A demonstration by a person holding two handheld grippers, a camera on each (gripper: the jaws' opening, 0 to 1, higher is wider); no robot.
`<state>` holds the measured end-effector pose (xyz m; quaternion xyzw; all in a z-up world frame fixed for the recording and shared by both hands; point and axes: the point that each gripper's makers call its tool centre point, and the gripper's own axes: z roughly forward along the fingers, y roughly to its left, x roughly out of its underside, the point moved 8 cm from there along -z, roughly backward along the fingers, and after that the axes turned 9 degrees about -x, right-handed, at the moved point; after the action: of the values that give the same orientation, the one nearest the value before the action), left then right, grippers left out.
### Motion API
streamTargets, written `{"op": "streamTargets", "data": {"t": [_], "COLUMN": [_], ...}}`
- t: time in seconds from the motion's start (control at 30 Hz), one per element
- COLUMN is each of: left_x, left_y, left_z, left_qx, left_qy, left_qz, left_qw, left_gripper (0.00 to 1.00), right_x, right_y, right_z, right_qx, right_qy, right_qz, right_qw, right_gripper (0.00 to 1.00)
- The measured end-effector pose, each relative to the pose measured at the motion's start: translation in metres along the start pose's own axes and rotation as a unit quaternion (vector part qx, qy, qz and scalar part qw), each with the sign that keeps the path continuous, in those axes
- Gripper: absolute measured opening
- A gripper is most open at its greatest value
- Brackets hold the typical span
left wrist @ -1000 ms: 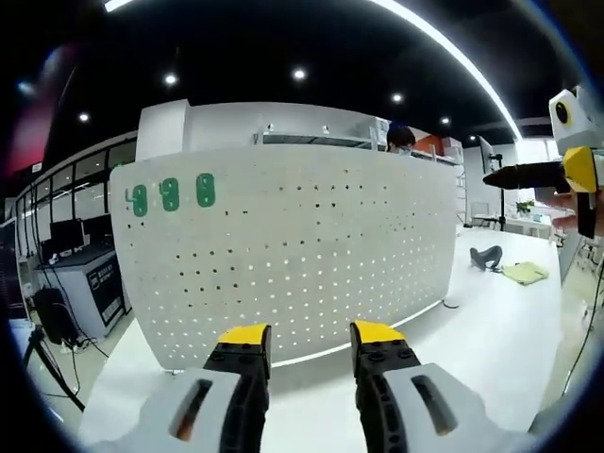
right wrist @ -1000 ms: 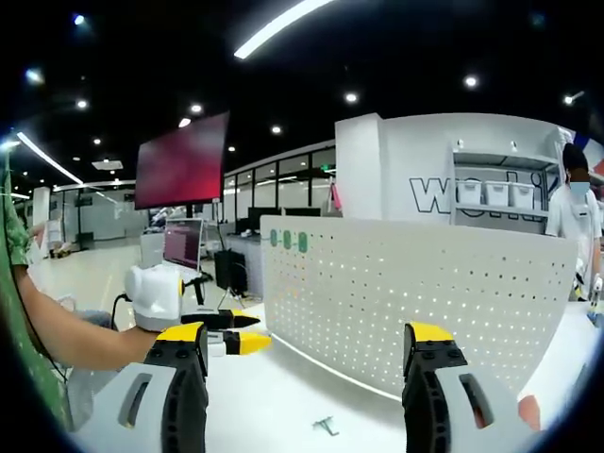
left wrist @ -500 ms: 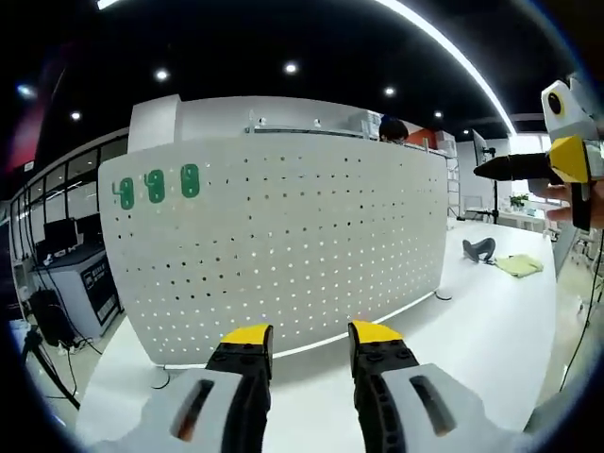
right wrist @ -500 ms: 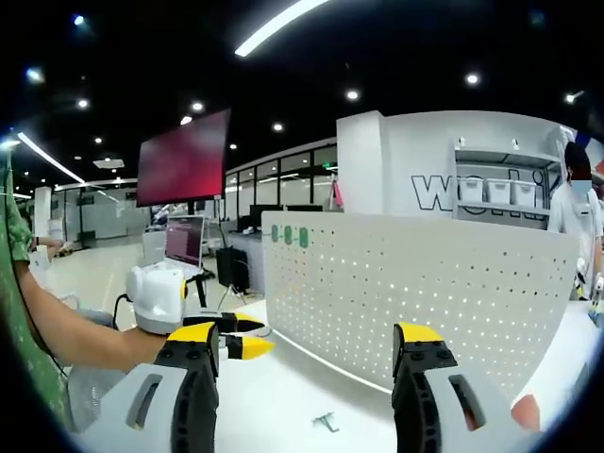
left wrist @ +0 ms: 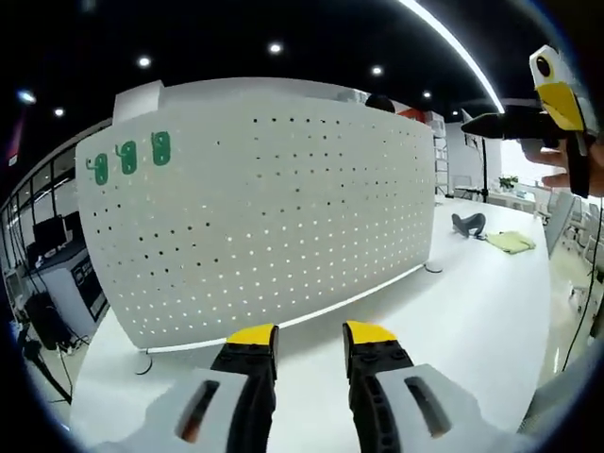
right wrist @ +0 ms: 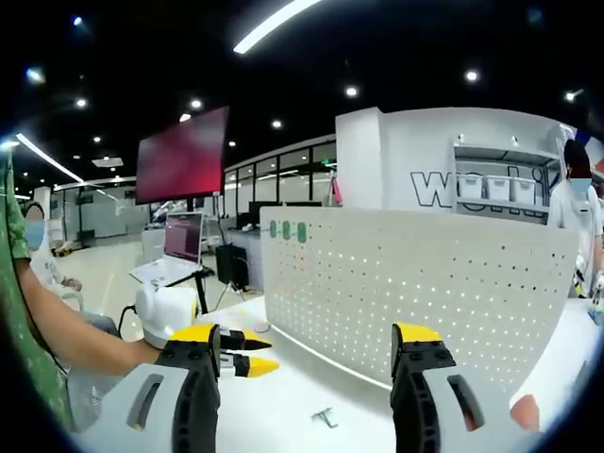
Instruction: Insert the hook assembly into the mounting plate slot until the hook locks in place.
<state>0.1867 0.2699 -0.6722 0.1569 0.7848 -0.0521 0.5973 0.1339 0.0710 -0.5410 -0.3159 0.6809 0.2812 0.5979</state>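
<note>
A tall white pegboard (left wrist: 264,217) stands upright on the white table (left wrist: 472,302) and curves across the left gripper view. Three green tags (left wrist: 123,160) sit at its top left corner. My left gripper (left wrist: 310,335) is open just in front of the board's base, with nothing between its yellow-tipped jaws. In the right gripper view the pegboard (right wrist: 415,293) is further off, with the green tags (right wrist: 286,230) on it. A small dark hook piece (right wrist: 326,416) lies on the table below my open, empty right gripper (right wrist: 304,332). The left gripper (right wrist: 241,351) shows at the left of that view.
The right gripper (left wrist: 557,104) hangs at the upper right of the left gripper view. A dark object (left wrist: 467,224) and a yellow-green cloth (left wrist: 510,243) lie on the far table. A person's arm (right wrist: 66,335) reaches in; another person (right wrist: 576,217) stands behind the board.
The left gripper view has moved closer to the pegboard, which now looms larger. The right gripper's jaws have narrowed slightly. In the right gripper view the left gripper sits a little lower.
</note>
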Motion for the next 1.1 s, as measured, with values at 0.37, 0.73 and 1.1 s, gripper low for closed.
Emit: {"op": "streamTargets", "data": {"t": [0.37, 0.73, 1.1], "left_x": [0.019, 0.039, 0.054], "left_y": [-0.017, -0.034, -0.047], "left_z": [0.018, 0.035, 0.049], "left_qx": [0.027, 0.054, 0.075], "left_qy": [0.037, 0.071, 0.095], "left_qz": [0.033, 0.060, 0.087], "left_qw": [0.9984, 0.9942, 0.9888], "left_gripper": [0.27, 0.25, 0.23], "right_x": [0.007, 0.024, 0.045], "right_y": [-0.002, -0.004, -0.006], "right_z": [-0.002, -0.001, -0.001], "right_qx": [0.002, 0.003, 0.002], "right_qy": [0.005, 0.019, 0.041], "right_qz": [0.008, 0.022, 0.037], "right_qw": [1.0000, 0.9996, 0.9985], "right_gripper": [0.75, 0.75, 0.75]}}
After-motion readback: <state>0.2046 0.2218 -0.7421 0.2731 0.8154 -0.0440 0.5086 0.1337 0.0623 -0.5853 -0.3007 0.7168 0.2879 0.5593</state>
